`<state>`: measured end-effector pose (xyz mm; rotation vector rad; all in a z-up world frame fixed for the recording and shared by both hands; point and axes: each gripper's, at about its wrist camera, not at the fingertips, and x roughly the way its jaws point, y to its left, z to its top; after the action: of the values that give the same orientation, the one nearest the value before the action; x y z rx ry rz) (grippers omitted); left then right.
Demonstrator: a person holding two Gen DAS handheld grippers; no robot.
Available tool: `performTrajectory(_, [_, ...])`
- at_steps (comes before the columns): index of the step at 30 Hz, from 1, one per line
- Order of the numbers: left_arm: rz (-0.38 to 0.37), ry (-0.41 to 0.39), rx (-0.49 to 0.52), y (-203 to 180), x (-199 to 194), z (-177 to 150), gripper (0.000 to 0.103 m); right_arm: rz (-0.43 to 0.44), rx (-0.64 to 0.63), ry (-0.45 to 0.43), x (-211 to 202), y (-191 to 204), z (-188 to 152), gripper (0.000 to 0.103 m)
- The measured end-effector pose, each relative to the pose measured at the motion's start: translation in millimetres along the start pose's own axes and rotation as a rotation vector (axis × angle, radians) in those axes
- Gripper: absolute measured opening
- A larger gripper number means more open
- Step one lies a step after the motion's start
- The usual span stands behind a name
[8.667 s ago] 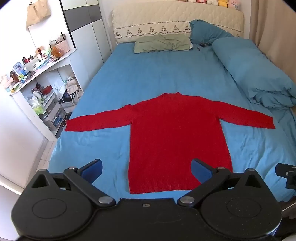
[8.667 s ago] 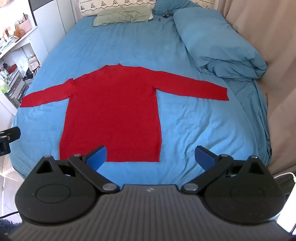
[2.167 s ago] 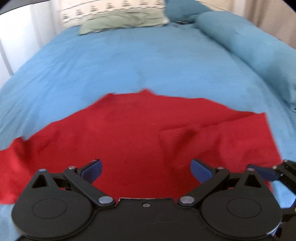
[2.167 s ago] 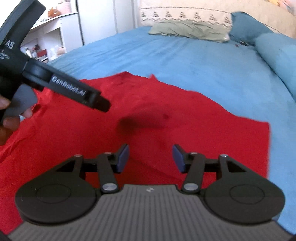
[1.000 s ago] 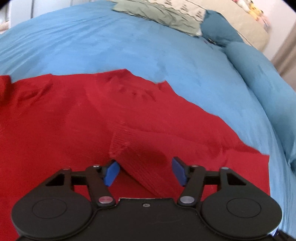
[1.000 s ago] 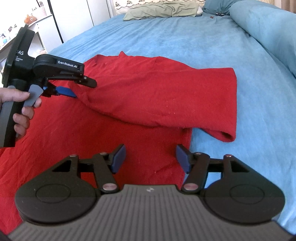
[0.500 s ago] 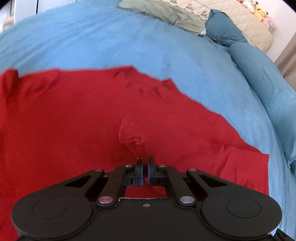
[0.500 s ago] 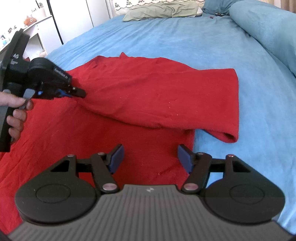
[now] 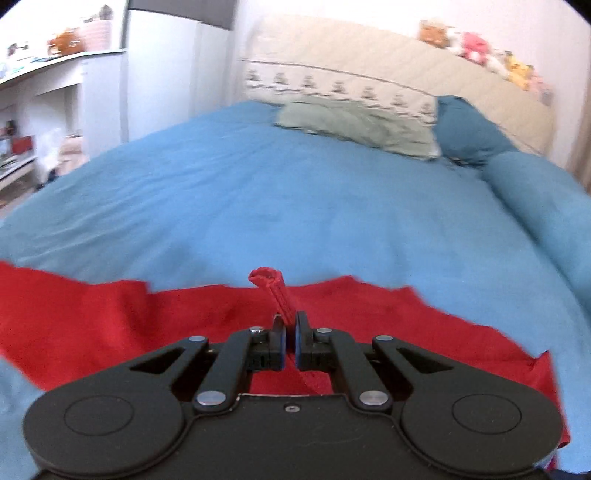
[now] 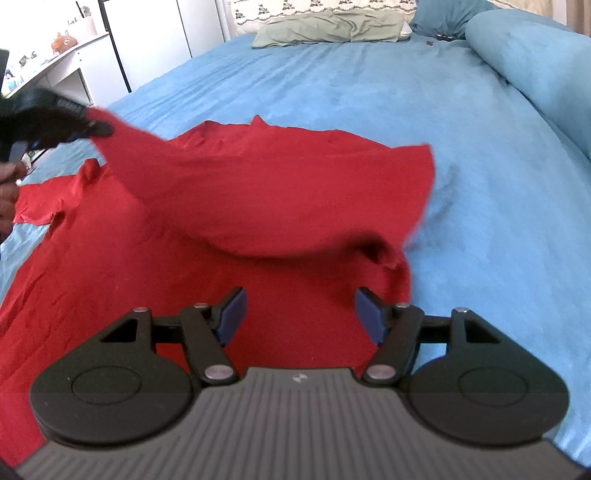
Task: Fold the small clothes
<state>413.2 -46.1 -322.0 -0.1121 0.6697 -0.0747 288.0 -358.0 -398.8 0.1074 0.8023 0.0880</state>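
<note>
The left gripper (image 9: 290,325) sat at the lower centre of the left wrist view with its 2 fingers (image 9: 277,325) pressed together on a narrow ribbed strip of the red sweater (image 9: 110,325), which stuck up above the tips toward the middle of the frame. The rest of the sweater spread as a red band across the lower half of that view, lying on the blue bed sheet (image 9: 295,192).

In the right wrist view the left gripper (image 10: 96,127) appeared at the upper left, blurred, with a hand (image 10: 9,188) at the left edge holding it. From its tip the sweater's cuff end rose off the bed, and the lifted cloth sagged in a broad fold down toward the centre of the frame. The sweater's body (image 10: 110,266) lay flat across the lower left, and its neckline pointed toward the top of the frame.

The right gripper (image 10: 299,314) hung at the lower centre with its blue-padded fingers (image 10: 232,310) spread wide, holding nothing, just above the sweater's body.

A green pillow (image 10: 328,24) lay at the top centre against the headboard (image 9: 369,85), a rolled blue duvet (image 10: 535,62) ran along the upper right, and white shelves (image 9: 48,92) stood at the upper left.
</note>
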Motion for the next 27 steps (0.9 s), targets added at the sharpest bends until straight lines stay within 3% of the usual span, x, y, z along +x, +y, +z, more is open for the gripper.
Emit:
performTrajectory(6, [0.039, 0.047, -0.013, 23, 17, -16, 0.004, -0.015, -0.004, 0.025, 10, -1, 1, 0.082])
performTrajectory(15, [0.031, 0.024, -0.026, 21, 16, -13, 0.004, 0.031, 0.025, 0.008, 28, 2, 13, 0.086])
performTrajectory(18, [0.036, 0.027, -0.032, 22, 17, -13, 0.004, -0.010, 0.077, -0.030, 32, 4, 11, 0.087])
performTrajectory(23, [0.044, 0.037, -0.017, 26, 20, -16, 0.004, -0.175, 0.192, -0.116, 25, -12, 5, 0.084])
performTrajectory(25, [0.049, 0.050, -0.016, 30, 23, -21, 0.004, -0.158, 0.259, -0.112, 21, -23, -2, 0.083])
performTrajectory(27, [0.055, 0.070, -0.026, 35, 27, -27, 0.004, -0.188, 0.239, -0.113, 17, -23, -8, 0.083])
